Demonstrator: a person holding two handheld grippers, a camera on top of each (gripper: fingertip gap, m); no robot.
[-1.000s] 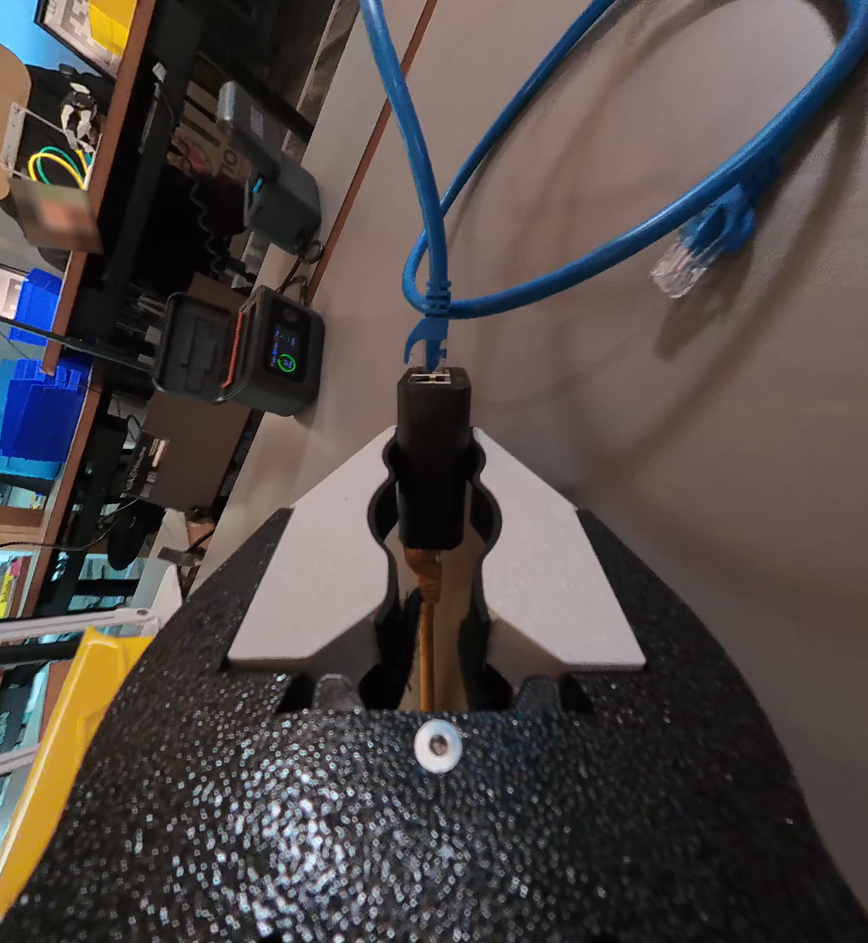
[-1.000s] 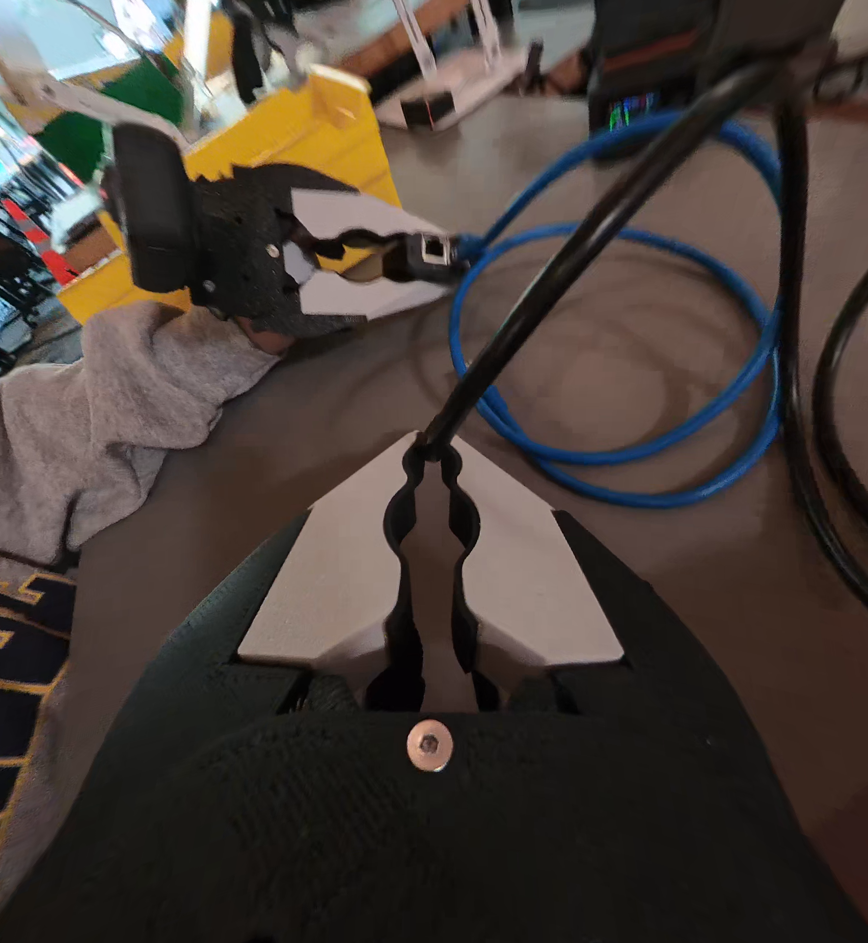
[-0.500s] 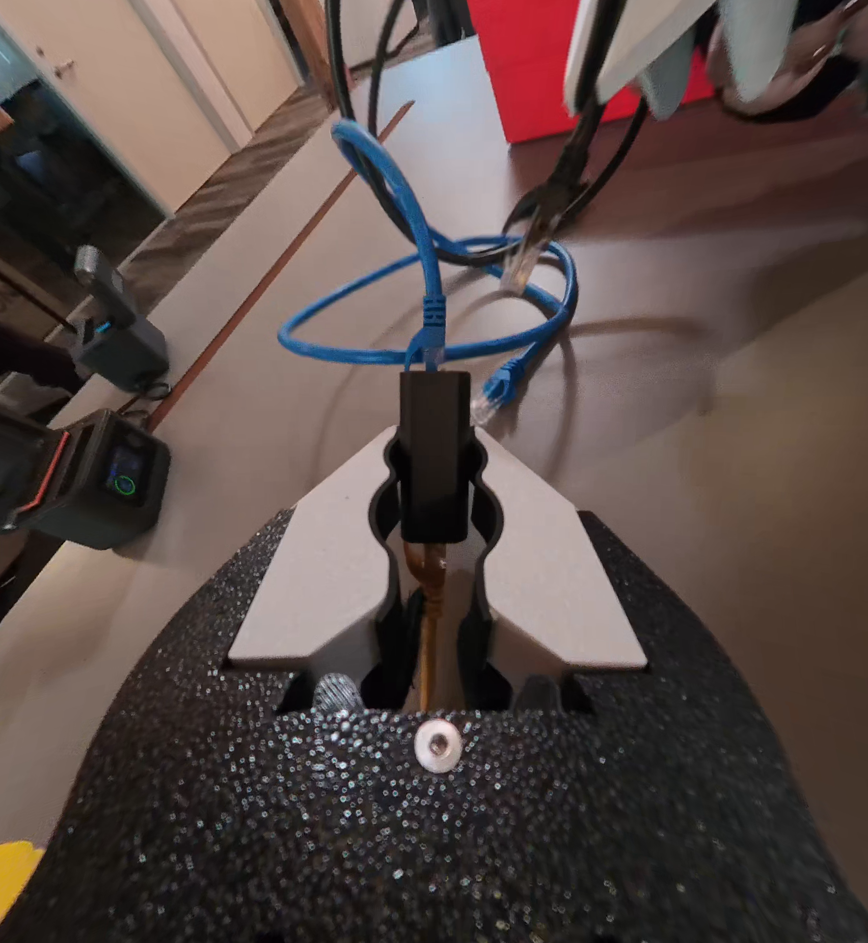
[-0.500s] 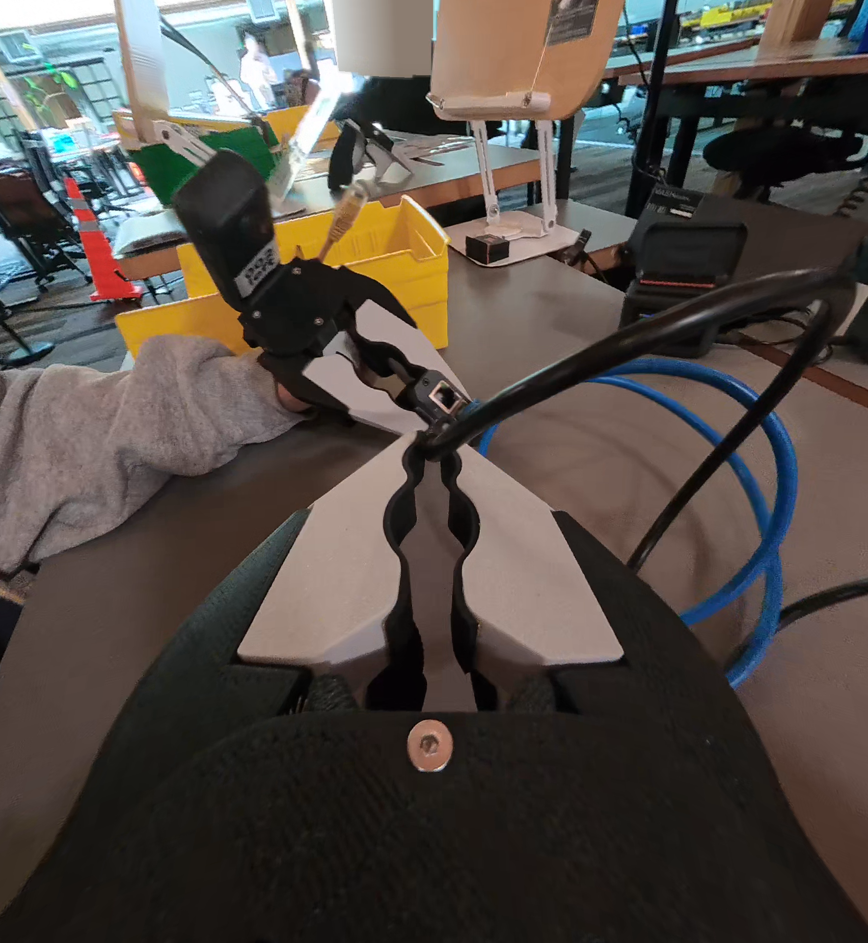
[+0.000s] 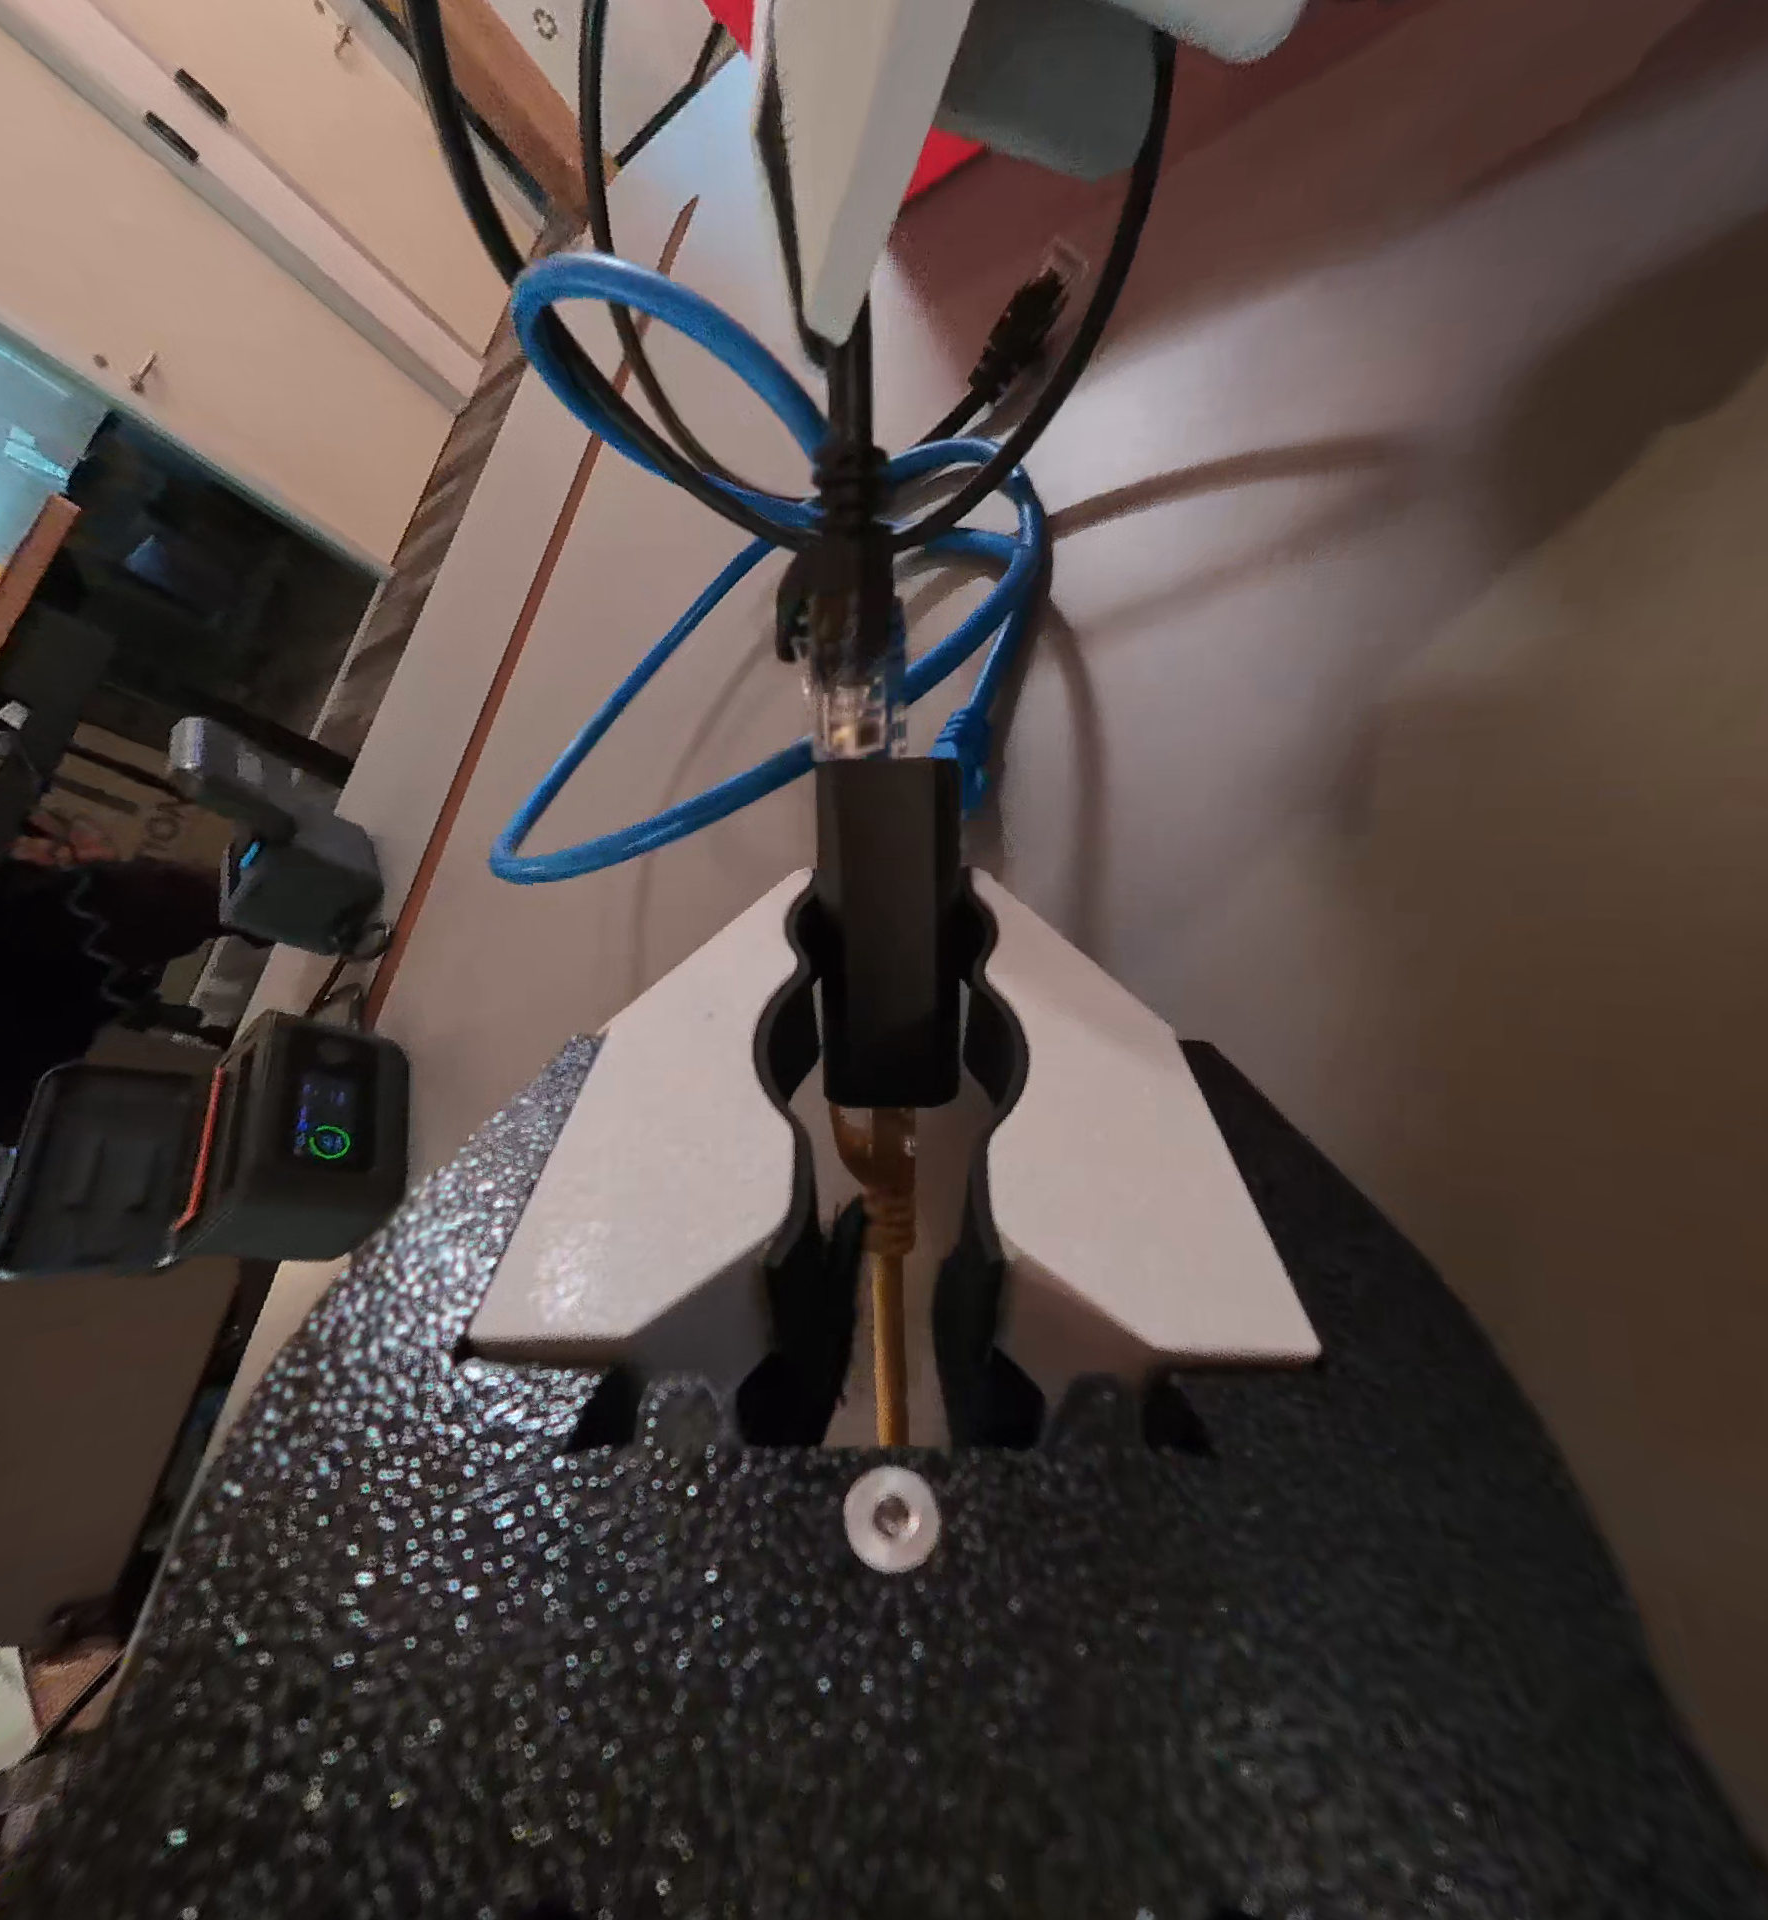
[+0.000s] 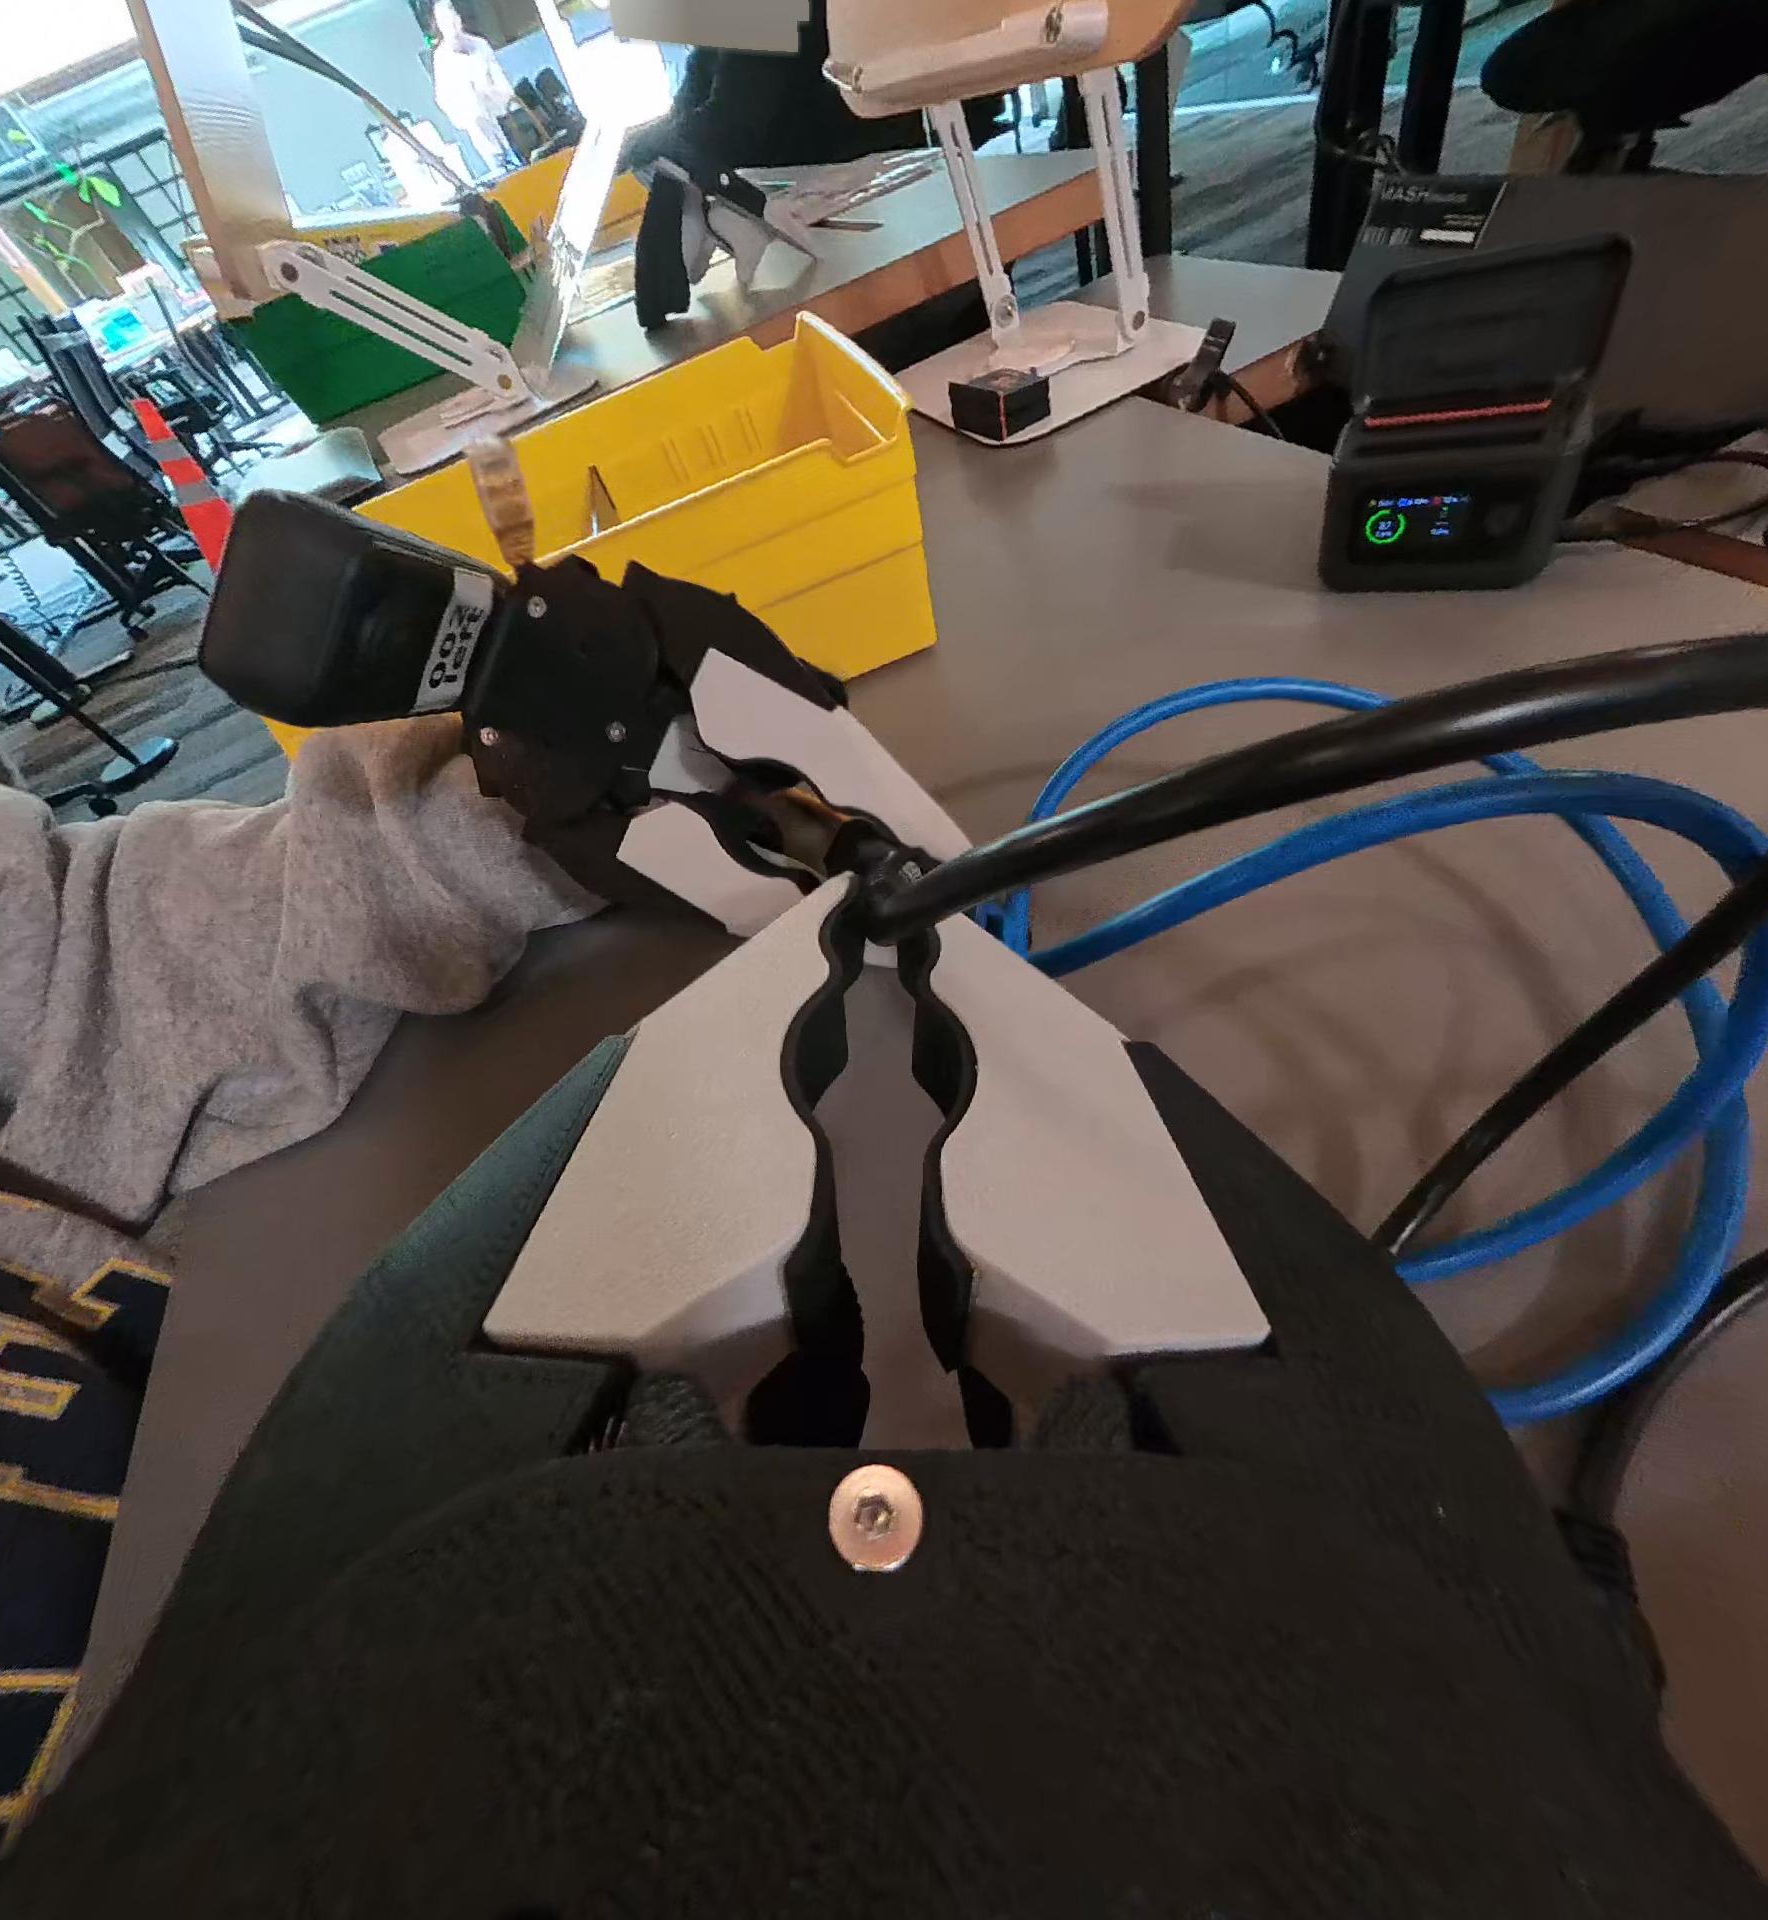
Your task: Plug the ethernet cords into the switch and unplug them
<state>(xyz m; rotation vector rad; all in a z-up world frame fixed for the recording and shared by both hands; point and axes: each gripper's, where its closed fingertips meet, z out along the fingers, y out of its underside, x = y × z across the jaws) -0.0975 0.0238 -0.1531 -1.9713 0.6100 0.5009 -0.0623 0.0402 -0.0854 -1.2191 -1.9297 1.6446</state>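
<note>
Left gripper (image 5: pixel 890 914) clamps boxy black switch (image 5: pixel 888 925); clear plug (image 5: pixel 852 707) touching.

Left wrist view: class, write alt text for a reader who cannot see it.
The left gripper clamps a small black switch with a yellow cord at its rear, while a black cord's clear plug meets its front port. Blue cord loops on the table behind.

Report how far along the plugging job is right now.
Done: a yellow cord enters the rear of the black switch, clamped in the left gripper. In hand: the right gripper holds the black cord, its clear plug at the switch's front port, seating unclear. Left: the blue cord, then unplugging.
</note>
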